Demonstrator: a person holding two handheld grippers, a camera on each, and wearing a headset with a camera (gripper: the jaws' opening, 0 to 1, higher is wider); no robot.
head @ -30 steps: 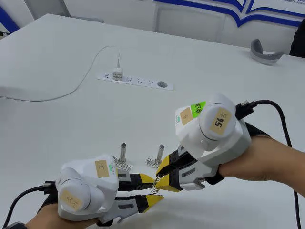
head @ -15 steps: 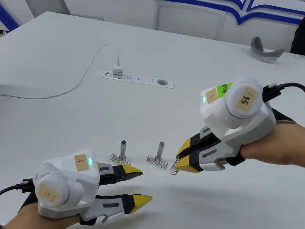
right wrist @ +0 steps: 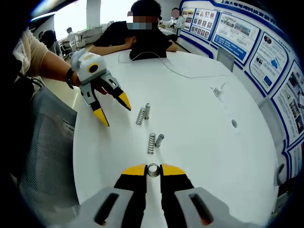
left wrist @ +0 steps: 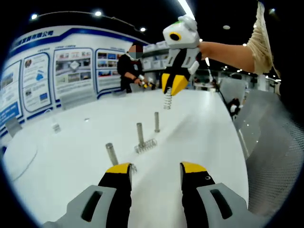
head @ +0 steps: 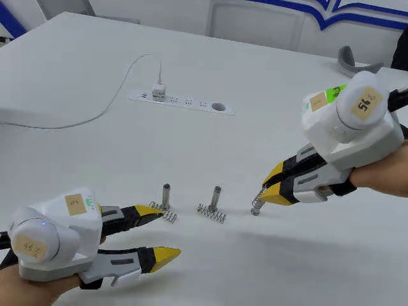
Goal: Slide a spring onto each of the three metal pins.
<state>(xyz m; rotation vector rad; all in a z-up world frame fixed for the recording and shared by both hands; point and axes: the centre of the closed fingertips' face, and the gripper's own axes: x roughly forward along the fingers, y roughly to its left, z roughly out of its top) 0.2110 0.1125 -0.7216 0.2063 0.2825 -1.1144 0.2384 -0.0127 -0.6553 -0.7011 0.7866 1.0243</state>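
Right hand-held gripper [head: 269, 191], right of centre in the head view, is clamped on an upright spring [head: 258, 205], low near the tabletop [head: 127, 140]. Left hand-held gripper [head: 167, 231], lower left, has its jaws apart. Left pin [head: 166, 194] and middle pin [head: 216, 196] stand mid-frame, with a loose spring [head: 211, 214] lying beside the middle pin.

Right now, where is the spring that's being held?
In the head view the spring hangs from the shut right hand-held gripper on the right side, low over the table, just right of a pin with a loose spring at its base.
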